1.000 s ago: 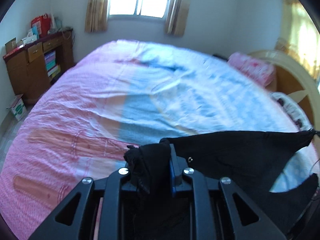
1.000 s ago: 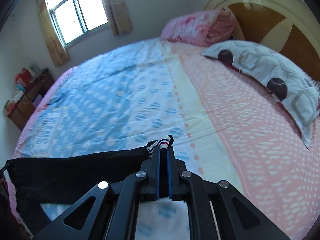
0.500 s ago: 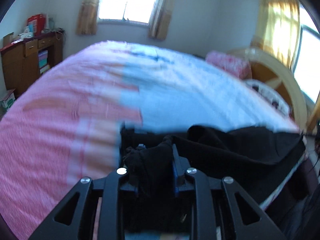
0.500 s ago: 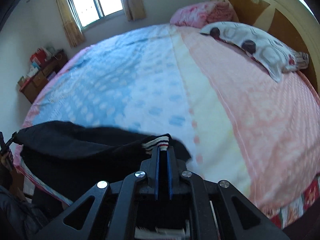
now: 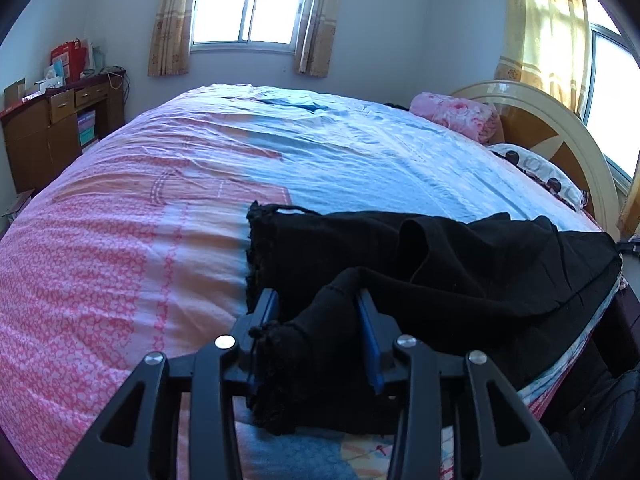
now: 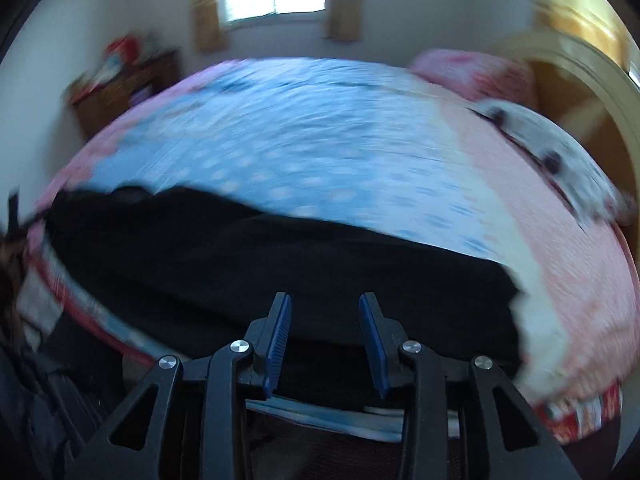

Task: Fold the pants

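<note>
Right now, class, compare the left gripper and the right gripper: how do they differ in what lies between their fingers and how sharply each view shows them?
The left gripper has a bunched wad of the black pants between its fingers; the right gripper has a bare gap, with the pants lying on the bed beyond it. The left view is sharp; the right view is smeared by motion. Shared: both have blue pads and both sets of jaws are opening.

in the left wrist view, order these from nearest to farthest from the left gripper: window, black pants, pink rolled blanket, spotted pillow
1. black pants: bunched between the opening jaws of the left gripper, spread on the bed's near edge.
2. spotted pillow: right side, by the headboard.
3. pink rolled blanket: right, beyond the pillow.
4. window: far wall, top centre.
</note>
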{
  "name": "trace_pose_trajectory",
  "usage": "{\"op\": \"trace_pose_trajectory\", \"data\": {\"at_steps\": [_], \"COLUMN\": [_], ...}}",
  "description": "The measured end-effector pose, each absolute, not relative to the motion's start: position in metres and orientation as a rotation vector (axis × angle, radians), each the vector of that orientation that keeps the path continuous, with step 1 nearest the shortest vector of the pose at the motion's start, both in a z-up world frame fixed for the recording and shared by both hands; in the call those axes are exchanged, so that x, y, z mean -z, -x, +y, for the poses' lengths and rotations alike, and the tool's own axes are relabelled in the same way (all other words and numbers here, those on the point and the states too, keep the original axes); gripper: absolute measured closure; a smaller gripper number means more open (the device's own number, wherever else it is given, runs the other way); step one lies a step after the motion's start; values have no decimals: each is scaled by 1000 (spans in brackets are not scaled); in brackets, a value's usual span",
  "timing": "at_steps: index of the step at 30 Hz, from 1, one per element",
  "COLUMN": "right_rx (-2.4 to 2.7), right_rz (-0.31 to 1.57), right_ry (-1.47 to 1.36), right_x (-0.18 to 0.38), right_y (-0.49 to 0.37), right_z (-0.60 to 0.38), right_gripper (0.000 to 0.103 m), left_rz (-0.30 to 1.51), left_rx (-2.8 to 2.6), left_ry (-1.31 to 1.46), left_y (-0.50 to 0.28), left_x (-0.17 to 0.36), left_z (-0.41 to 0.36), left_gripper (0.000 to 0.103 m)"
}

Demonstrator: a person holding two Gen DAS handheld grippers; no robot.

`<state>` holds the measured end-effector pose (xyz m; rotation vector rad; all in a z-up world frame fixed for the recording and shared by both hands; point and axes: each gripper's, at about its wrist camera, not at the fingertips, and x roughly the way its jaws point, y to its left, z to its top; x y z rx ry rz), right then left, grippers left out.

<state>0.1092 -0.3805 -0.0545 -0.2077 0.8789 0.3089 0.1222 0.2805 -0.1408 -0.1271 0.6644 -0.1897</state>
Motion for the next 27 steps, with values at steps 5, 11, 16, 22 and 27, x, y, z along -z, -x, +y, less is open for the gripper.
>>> {"op": "trace_pose_trajectory", "data": {"at_steps": [5, 11, 16, 22, 27], "right_rx": [-560, -606, -595, -618, -672], "right_rz": [896, 887, 882, 873, 862], "right_ry": [369, 558, 614, 569, 550], "right_x": [104, 151, 162, 144, 114], "right_y": [-121, -132, -134, -126, -110], "right_z": [-241, -174, -173, -179, -192], "right_gripper": [66, 66, 75, 100, 100], "left_rz": [662, 665, 672, 638, 644], "left_rx": [182, 184, 202, 241, 242], "left_ry": [134, 156, 149, 148, 119], "left_y": [-123, -121, -121, -115, -112], "left_x": [141, 143, 143, 130, 131], "left_z": [280, 280, 278, 280, 282], "left_gripper": [60, 64, 71, 75, 73]}}
